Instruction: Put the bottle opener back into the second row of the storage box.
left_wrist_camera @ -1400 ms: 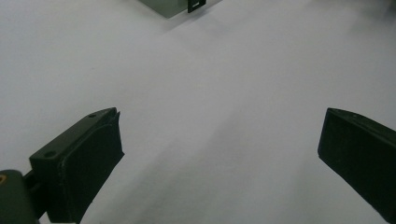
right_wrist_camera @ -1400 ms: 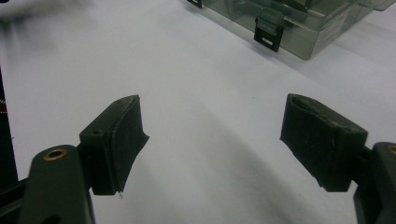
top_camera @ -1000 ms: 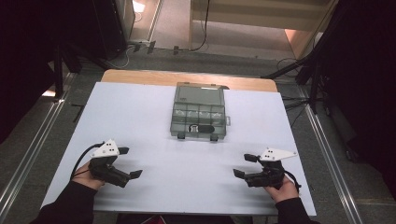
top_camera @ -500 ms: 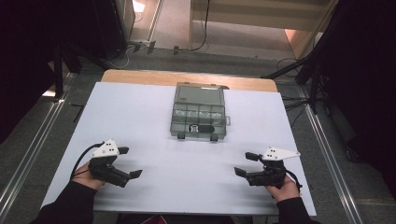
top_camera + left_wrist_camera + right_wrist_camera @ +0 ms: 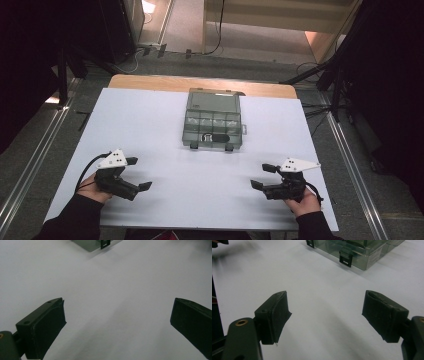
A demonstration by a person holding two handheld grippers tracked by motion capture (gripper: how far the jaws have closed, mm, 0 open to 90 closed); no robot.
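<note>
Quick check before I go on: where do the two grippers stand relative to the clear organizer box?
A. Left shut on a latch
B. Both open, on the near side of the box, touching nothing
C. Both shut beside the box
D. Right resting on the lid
B: the left gripper and right gripper sit with jaws spread over bare table, well short of the box, whose two front latches stand untouched.

White-covered wooden tabletop (image 5: 150, 120), bare wood strip along its far edge. Grey concrete floor (image 5: 185, 30) beyond, black cables (image 5: 218, 35) trailing. Metal rails (image 5: 30, 165) flank both sides. Surroundings dark; warm light patch (image 5: 148, 6) far off.
</note>
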